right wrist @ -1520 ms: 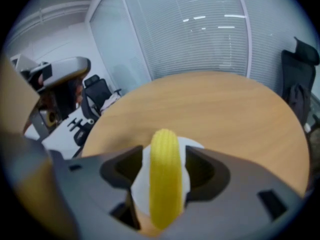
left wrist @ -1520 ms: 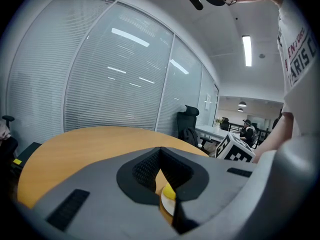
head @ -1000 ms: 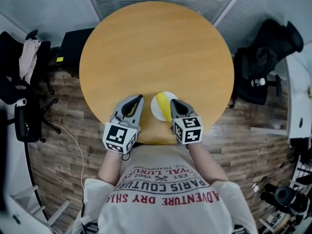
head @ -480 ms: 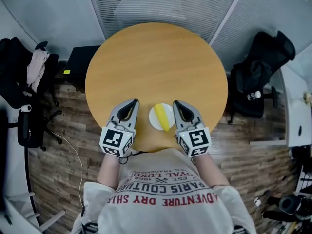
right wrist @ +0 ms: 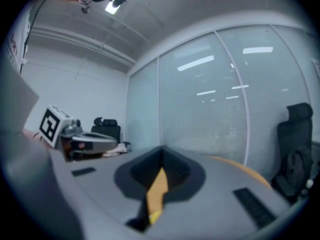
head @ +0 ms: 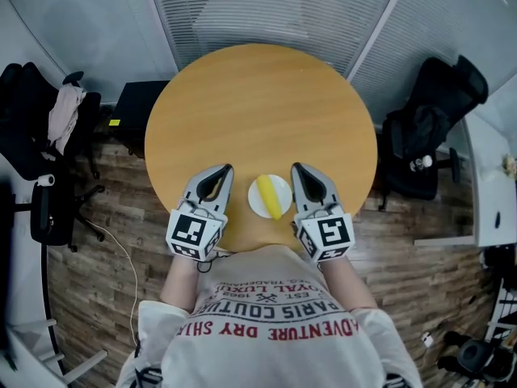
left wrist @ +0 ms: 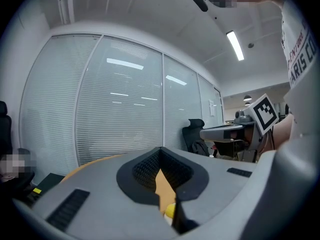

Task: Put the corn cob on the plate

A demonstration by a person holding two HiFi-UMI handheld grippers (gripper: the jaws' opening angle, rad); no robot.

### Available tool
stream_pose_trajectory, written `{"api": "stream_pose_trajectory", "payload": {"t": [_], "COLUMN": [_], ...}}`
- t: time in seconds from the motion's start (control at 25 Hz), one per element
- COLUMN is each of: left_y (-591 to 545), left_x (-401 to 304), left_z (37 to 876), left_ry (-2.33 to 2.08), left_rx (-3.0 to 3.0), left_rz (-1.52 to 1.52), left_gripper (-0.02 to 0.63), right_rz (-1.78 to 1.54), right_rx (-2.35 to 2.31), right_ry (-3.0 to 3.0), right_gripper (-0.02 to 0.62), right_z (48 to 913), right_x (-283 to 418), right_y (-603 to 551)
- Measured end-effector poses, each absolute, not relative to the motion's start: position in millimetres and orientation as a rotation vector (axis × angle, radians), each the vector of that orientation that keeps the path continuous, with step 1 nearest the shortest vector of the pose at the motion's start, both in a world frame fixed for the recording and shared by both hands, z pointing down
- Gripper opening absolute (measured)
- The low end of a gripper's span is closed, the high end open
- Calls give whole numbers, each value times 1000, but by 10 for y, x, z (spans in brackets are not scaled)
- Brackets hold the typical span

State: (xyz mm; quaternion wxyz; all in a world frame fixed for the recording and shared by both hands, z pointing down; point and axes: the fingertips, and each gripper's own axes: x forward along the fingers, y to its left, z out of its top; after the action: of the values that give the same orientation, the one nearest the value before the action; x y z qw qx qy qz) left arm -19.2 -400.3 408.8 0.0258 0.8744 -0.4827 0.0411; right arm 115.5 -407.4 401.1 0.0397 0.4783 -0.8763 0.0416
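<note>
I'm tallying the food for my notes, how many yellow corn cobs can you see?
1: the yellow corn cob lies on the small round white plate near the front edge of the round wooden table. No other shows, and nothing there could hide one.

White short-sleeved T-shirt (head: 275, 318), red and dark lettering across the chest. Grey-shelled left gripper (head: 224, 170) and right gripper (head: 298, 170), black-lined inside, with black-and-white marker cubes (head: 192, 233) at the rear.

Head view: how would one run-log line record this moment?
yellow corn cob: on round white plate | left gripper: shut, empty, beside plate | right gripper: shut, empty, beside plate
</note>
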Motion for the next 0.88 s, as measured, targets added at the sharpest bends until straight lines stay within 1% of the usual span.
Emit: {"api": "stream_pose_trajectory", "payload": {"t": [0.88], "left_y": [-4014], "left_x": [-248], "left_z": [4014], "left_ry": [-1513], "left_rx": [2689], "left_rz": [126], "left_gripper": [32], "right_rz": [187], "right_rx": [1462], "right_ry": [-2680], "right_gripper": [29], "right_z": [4089], "right_x": [1073], "right_y": [-4048]}}
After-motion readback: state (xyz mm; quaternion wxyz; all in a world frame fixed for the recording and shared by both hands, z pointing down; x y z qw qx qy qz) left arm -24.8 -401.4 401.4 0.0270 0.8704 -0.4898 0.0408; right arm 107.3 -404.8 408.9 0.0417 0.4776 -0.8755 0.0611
